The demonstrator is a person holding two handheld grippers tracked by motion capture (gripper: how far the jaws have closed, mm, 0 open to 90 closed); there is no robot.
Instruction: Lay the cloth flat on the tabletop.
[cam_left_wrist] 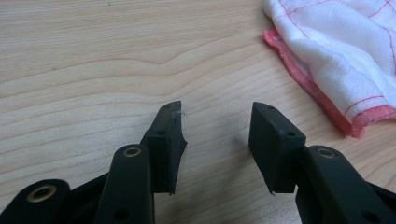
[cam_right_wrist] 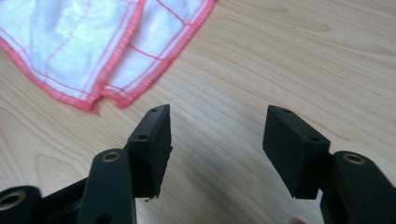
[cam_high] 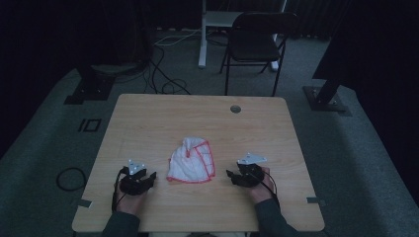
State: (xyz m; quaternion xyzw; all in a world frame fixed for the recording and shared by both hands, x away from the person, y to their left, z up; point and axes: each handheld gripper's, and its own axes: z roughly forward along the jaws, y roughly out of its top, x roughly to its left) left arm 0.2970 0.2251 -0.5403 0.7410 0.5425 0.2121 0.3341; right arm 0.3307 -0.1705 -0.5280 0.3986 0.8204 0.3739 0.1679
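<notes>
You rest both tongs, left (cam_high: 149, 177) and right (cam_high: 230, 175), released and empty on the bench (cam_high: 148, 118) flanking the cloth (cam_high: 192, 160); next, likely reach in for its corners.

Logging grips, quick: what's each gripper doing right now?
Left gripper: open, holding nothing, beside the white red-edged cloth.
Right gripper: open, holding nothing.

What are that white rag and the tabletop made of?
The rag looks like soft woven cotton: fuzzy white weave, thin red grid lines, stitched pink-red hem. The tabletop looks like pale wood or wood-look laminate: flowing grain, smooth matte surface; which of the two I cannot tell.
</notes>
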